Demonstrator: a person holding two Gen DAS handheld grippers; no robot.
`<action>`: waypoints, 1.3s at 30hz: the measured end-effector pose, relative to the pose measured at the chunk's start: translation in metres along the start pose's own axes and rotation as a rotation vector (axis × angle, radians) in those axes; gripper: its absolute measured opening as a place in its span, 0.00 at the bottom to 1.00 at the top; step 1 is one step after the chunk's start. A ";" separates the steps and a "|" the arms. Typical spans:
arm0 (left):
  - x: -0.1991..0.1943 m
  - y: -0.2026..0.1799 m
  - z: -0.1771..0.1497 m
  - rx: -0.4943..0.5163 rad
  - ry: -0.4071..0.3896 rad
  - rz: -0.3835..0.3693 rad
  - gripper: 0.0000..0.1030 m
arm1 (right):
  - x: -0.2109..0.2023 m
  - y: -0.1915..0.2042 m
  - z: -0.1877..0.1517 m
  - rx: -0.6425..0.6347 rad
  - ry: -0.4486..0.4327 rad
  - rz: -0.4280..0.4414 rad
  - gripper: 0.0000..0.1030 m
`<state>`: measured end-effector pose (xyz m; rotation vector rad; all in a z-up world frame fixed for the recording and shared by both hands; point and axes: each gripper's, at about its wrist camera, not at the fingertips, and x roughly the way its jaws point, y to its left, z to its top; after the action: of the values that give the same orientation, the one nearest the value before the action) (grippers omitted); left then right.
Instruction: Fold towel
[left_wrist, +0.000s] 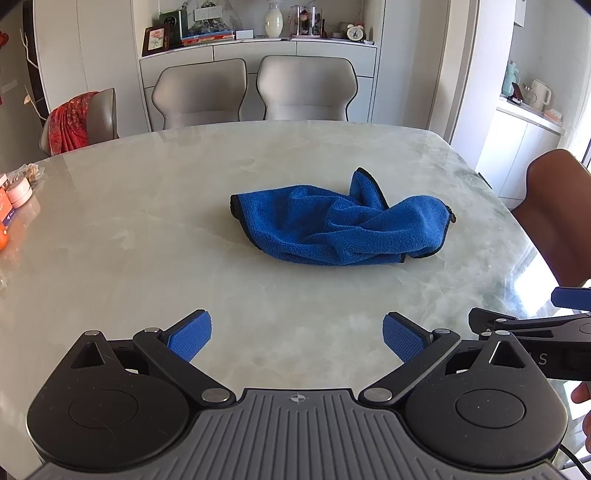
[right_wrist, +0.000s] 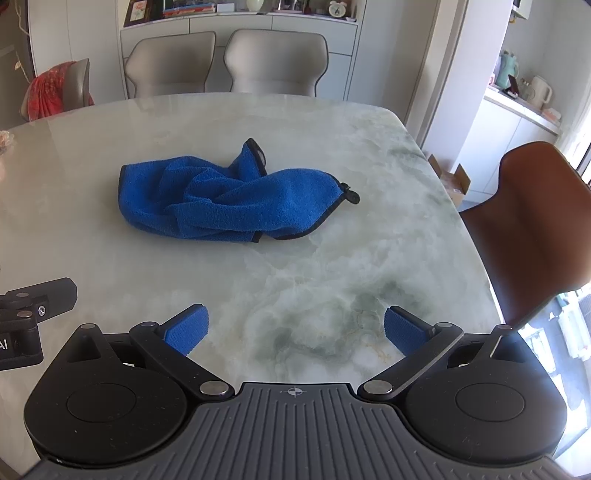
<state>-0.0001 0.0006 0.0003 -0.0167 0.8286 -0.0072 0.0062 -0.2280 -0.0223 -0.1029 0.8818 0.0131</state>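
A blue towel with a black hem (left_wrist: 340, 225) lies crumpled in a heap on the marble table (left_wrist: 147, 236), ahead and slightly right in the left wrist view. In the right wrist view the towel (right_wrist: 229, 199) lies ahead and to the left, with a small black loop tag at its right end. My left gripper (left_wrist: 297, 334) is open and empty, hovering over the near part of the table, well short of the towel. My right gripper (right_wrist: 297, 330) is also open and empty, beside the left one; its side shows at the right edge of the left wrist view (left_wrist: 535, 325).
Two grey chairs (left_wrist: 255, 92) stand at the far side, another with a red cloth (left_wrist: 74, 122) at the far left. A brown chair (right_wrist: 535, 229) stands at the right edge. Small jars and packets (left_wrist: 18, 192) sit at the table's left edge.
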 end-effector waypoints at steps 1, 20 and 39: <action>0.000 0.001 0.000 0.000 -0.001 0.000 0.98 | 0.000 0.000 0.000 -0.001 0.001 -0.001 0.99; 0.002 -0.005 -0.004 -0.001 -0.006 0.007 0.98 | 0.000 0.003 -0.005 -0.012 0.002 -0.002 0.99; 0.003 -0.001 0.000 -0.004 0.016 0.002 0.98 | 0.003 0.004 -0.004 -0.020 0.021 -0.001 0.99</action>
<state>0.0022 -0.0007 -0.0019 -0.0194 0.8442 -0.0035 0.0052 -0.2243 -0.0277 -0.1226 0.9027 0.0201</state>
